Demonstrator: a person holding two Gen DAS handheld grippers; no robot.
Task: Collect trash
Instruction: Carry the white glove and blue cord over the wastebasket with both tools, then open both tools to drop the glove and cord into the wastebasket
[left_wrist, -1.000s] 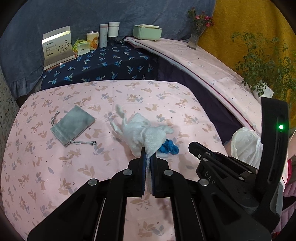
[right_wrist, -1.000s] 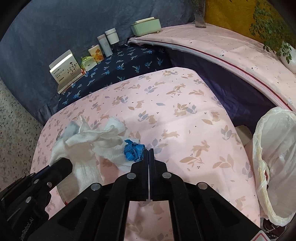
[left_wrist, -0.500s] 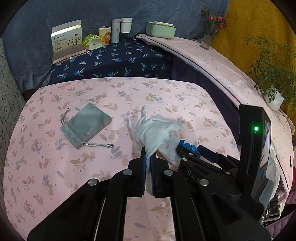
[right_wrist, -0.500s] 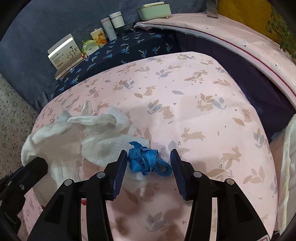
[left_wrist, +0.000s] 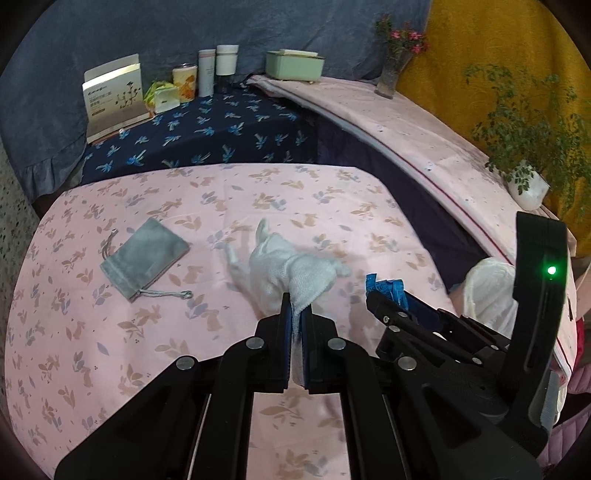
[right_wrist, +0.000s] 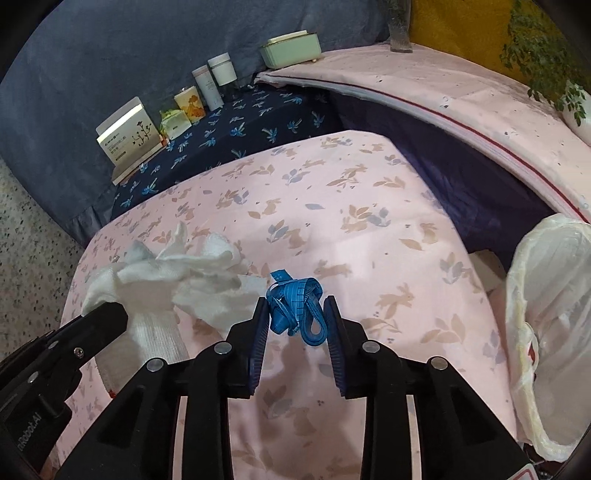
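Note:
A crumpled white knit glove (left_wrist: 288, 266) lies on the pink rabbit-print cloth (left_wrist: 110, 332), and my left gripper (left_wrist: 295, 306) is shut on its cuff. Just right of the glove sits a bunched blue measuring tape (right_wrist: 295, 299). My right gripper (right_wrist: 295, 310) straddles the tape. Its jaws are closing, and both pads touch the tape's sides and squeeze it narrower. In the right wrist view the glove (right_wrist: 166, 273) hangs from the left gripper (right_wrist: 107, 314) at the lower left. In the left wrist view the right gripper (left_wrist: 373, 299) partly hides the tape (left_wrist: 384, 286).
A white plastic bag (right_wrist: 546, 295) stands open off the cloth's right edge. A grey drawstring pouch (left_wrist: 147, 254) lies to the left. A card box (left_wrist: 114, 92), tins and a green case (left_wrist: 295, 64) line the back. A potted plant (left_wrist: 528, 184) stands at the right.
My right gripper went from shut to wide open around the blue tape, then narrowed onto it, bunching it. The left gripper kept its hold on the glove.

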